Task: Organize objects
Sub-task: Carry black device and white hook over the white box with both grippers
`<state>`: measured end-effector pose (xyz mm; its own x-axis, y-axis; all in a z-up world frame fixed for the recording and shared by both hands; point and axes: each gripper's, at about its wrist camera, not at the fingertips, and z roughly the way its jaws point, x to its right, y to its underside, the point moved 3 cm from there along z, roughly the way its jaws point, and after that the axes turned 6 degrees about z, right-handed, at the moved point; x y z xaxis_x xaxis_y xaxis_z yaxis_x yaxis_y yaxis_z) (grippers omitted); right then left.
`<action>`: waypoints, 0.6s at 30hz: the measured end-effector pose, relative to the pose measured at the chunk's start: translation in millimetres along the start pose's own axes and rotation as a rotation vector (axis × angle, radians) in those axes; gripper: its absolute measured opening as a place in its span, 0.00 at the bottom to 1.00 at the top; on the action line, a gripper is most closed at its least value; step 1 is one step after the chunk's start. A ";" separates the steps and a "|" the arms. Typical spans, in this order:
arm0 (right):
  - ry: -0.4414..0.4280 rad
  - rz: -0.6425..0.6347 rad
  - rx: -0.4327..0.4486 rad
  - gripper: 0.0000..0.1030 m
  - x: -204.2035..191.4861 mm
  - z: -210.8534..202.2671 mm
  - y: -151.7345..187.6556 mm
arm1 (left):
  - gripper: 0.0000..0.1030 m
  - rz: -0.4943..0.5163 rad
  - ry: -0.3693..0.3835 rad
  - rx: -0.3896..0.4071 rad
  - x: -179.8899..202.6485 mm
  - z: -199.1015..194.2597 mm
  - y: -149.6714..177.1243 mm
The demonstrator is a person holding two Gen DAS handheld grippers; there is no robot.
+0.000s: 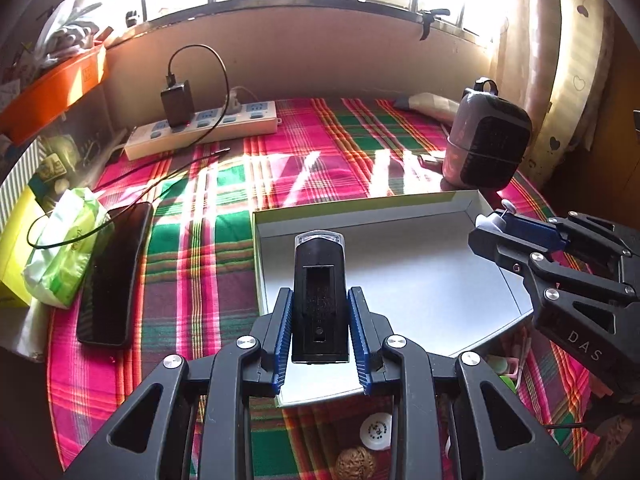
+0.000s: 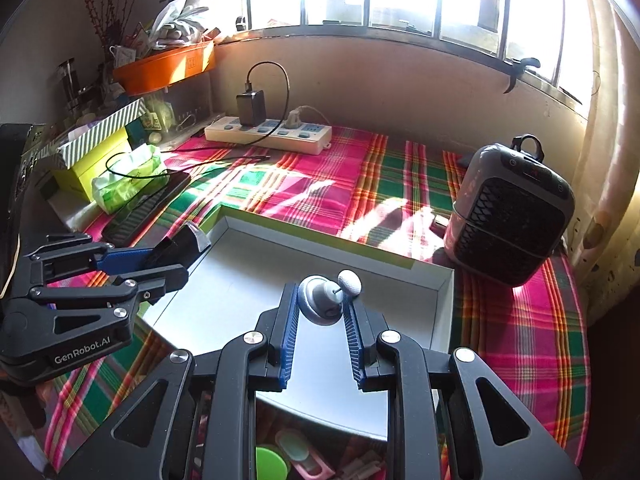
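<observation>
Objects for sorting were already in both claws, one each. Clamped between the blue pads of the left gripper [image 1: 320, 300] was a black rectangular device [image 1: 319, 292] with a clear end cap, standing out forward past the fingertips, above the white open box [image 1: 420, 280] that lay on the plaid cloth [image 1: 224, 208]. The right gripper [image 2: 320, 304] was closed on a small grey rounded gadget [image 2: 320, 296] with a white ball on a thin stalk [image 2: 349, 282] poking out ahead of its tips, likewise over the box floor.

Only the left wrist view showed what lay beneath and behind the left claw: a white round disc [image 1: 376, 428] and a walnut-like ball [image 1: 356, 464] on the cloth near the box's near edge. Only the right wrist view showed, under its own claw, a green round lid [image 2: 272, 462] and a pink-rimmed item [image 2: 304, 460].

Each view caught the other claw from the side, which confirmed the grip: in the right view the black device stuck out from the left claw at the box's left corner; in the left view the white ball showed at the right claw's tip by the box's far right corner.

Far ahead of both claws lay a power strip [image 1: 200, 128]; off to the right of them stood a grey heater [image 2: 508, 212], and a dark phone [image 1: 112, 272] lay left of the left claw.
</observation>
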<state>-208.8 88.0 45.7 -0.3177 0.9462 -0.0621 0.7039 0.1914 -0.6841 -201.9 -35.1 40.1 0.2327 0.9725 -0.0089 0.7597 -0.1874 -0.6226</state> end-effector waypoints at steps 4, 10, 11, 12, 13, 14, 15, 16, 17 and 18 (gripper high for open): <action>0.013 0.011 -0.047 0.23 4.9 25.8 -6.9 | 0.24 -0.006 0.003 -0.021 -1.2 18.9 -9.6; 0.012 0.040 -0.097 0.23 11.9 54.2 -12.3 | 0.24 -0.002 0.005 -0.052 -3.6 42.3 -18.8; 0.014 0.039 -0.100 0.23 12.3 57.4 -13.0 | 0.24 0.001 0.004 -0.057 -3.4 45.4 -19.3; 0.016 0.036 -0.106 0.23 12.3 60.5 -13.5 | 0.24 0.007 0.003 -0.061 -2.9 48.5 -19.5; 0.017 0.034 -0.111 0.23 12.1 63.4 -14.6 | 0.24 0.009 0.003 -0.065 -2.8 51.4 -19.9; 0.018 0.032 -0.117 0.23 11.7 65.9 -14.9 | 0.24 0.006 0.002 -0.070 -3.4 54.1 -19.9; 0.020 0.030 -0.123 0.23 11.1 68.7 -15.2 | 0.24 0.004 0.001 -0.076 -4.0 57.2 -19.9; 0.024 0.029 -0.129 0.23 10.8 71.3 -15.6 | 0.24 -0.003 0.001 -0.080 -4.7 59.5 -19.8; 0.024 0.027 -0.132 0.23 10.0 73.2 -15.7 | 0.24 -0.007 0.002 -0.081 -5.0 61.2 -20.0; 0.026 0.022 -0.135 0.23 9.1 75.3 -15.8 | 0.24 -0.005 0.002 -0.081 -4.8 62.7 -20.1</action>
<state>-270.6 73.9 1.2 -0.2860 0.9566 -0.0560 0.7901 0.2023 -0.5787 -256.4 -27.4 3.6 0.2303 0.9731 -0.0040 0.8075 -0.1934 -0.5572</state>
